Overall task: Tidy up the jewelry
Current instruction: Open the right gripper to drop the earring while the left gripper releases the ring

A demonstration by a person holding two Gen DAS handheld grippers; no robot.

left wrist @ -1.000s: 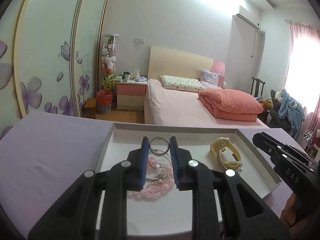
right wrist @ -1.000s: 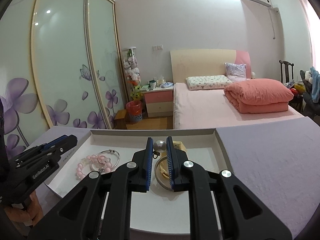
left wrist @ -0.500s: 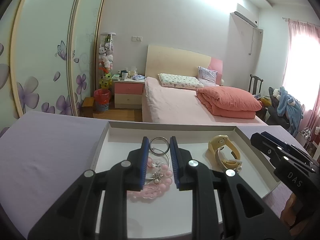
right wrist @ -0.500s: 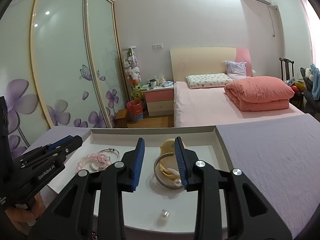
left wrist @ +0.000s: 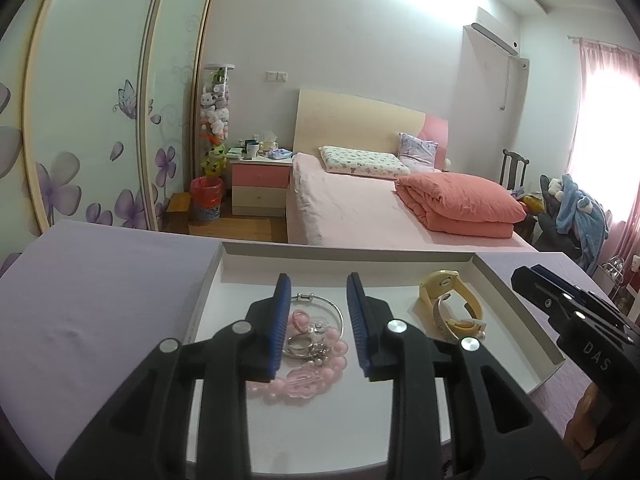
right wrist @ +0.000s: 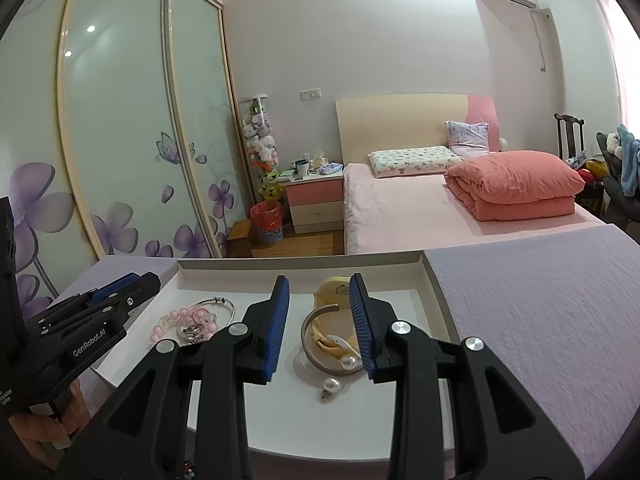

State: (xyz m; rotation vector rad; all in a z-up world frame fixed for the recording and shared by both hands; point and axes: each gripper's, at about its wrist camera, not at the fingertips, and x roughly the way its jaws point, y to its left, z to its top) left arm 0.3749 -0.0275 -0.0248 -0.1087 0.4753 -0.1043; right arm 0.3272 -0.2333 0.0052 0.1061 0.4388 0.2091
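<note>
- A shallow white tray [left wrist: 516,280] with low upright walls lies on a bench covered by a lilac quilted cloth [right wrist: 540,300].
- In the tray's left part lies a small heap: a pink bead bracelet [left wrist: 316,376], a thin silver bangle [left wrist: 320,302] and a silver ring [left wrist: 297,345], all touching or overlapping.
- In the right part, well apart from that heap, a yellow watch [right wrist: 332,294] with a rubbery strap lies against a grey open cuff [right wrist: 310,334]; a round pearl [right wrist: 349,361] rests at the cuff's end and a pearl earring [right wrist: 330,386] lies loose just in front.
- The left claw [left wrist: 318,320] hangs over the heap; its jaws have just been opening and stand apart, gripping nothing.
- The right claw [right wrist: 318,320] hangs over the watch and cuff; its jaws have just been opening too and stand apart, pads off the jewelry.
- Bare white tray floor lies between the two groups and toward the near edge.
- The lilac cloth is bare on both sides of the tray; beyond the bench's far edge stands a bed [left wrist: 360,216] with pink sheets.
</note>
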